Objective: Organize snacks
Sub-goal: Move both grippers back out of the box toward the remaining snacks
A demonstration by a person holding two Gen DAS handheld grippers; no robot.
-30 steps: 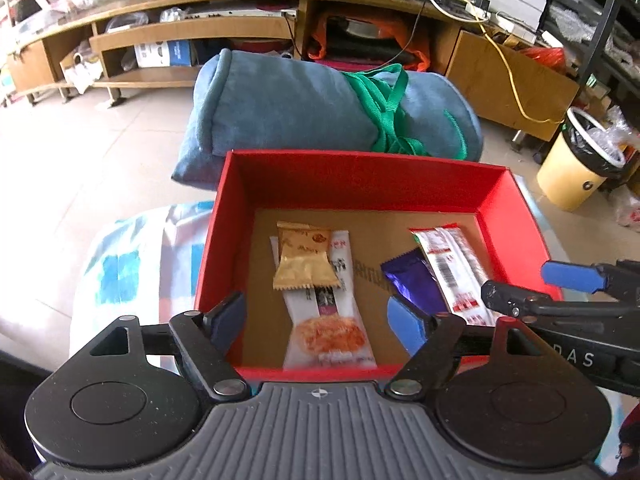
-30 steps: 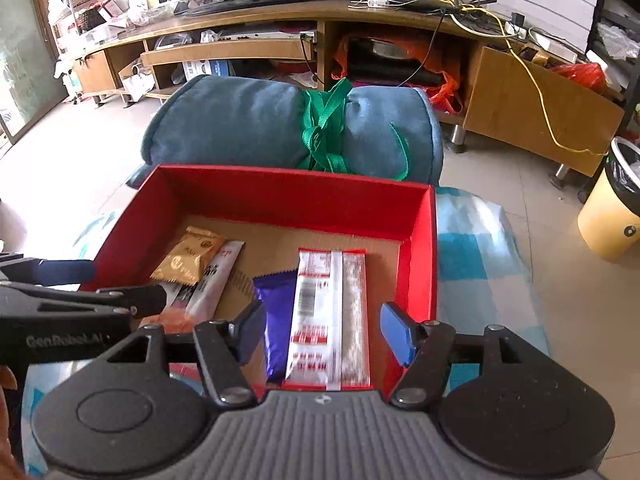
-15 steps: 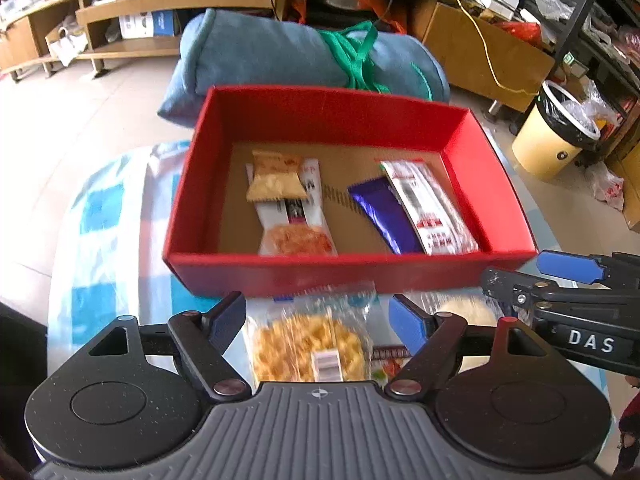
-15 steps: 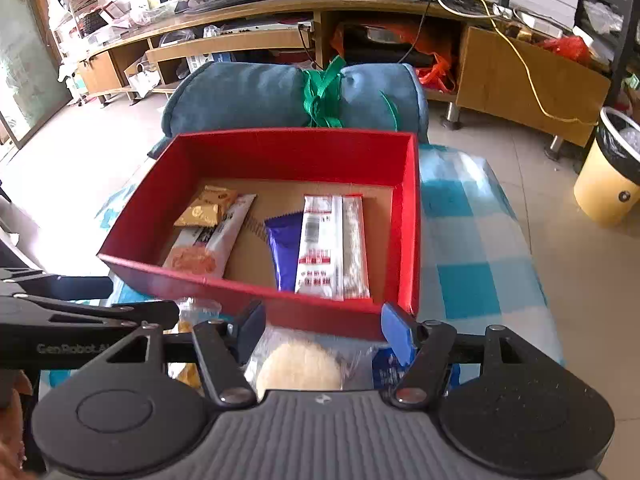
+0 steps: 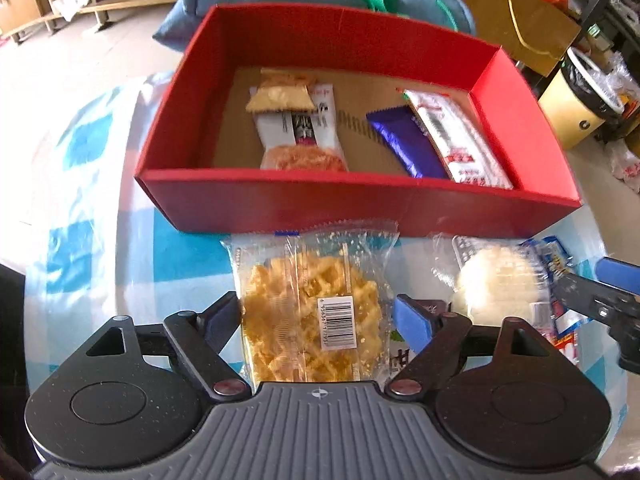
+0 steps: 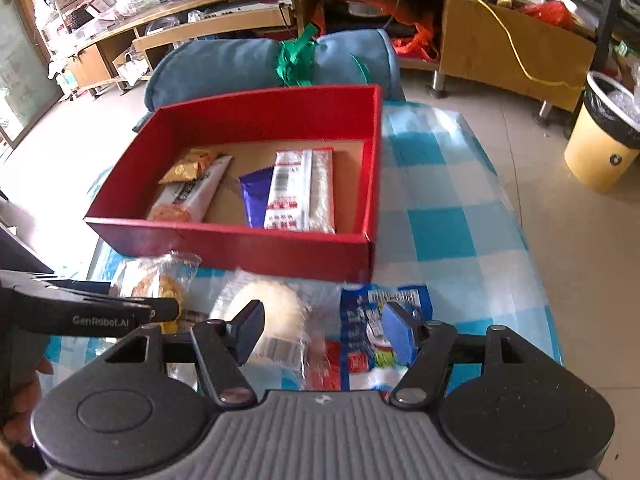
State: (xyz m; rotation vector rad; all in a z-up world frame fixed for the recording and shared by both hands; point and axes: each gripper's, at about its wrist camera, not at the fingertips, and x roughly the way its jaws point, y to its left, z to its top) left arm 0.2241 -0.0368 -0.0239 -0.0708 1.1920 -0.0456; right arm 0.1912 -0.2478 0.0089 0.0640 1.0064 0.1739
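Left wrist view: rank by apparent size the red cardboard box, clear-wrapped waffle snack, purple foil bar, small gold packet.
1. Red cardboard box
2. Clear-wrapped waffle snack, though nearness to the camera inflates it
3. Purple foil bar and small gold packet: too alike to rank; the bar is partly covered

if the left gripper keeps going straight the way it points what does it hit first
Most likely the waffle pack: it lies between the open fingers of the left gripper, on the cloth in front of the red box. How much gap remains is unclear.
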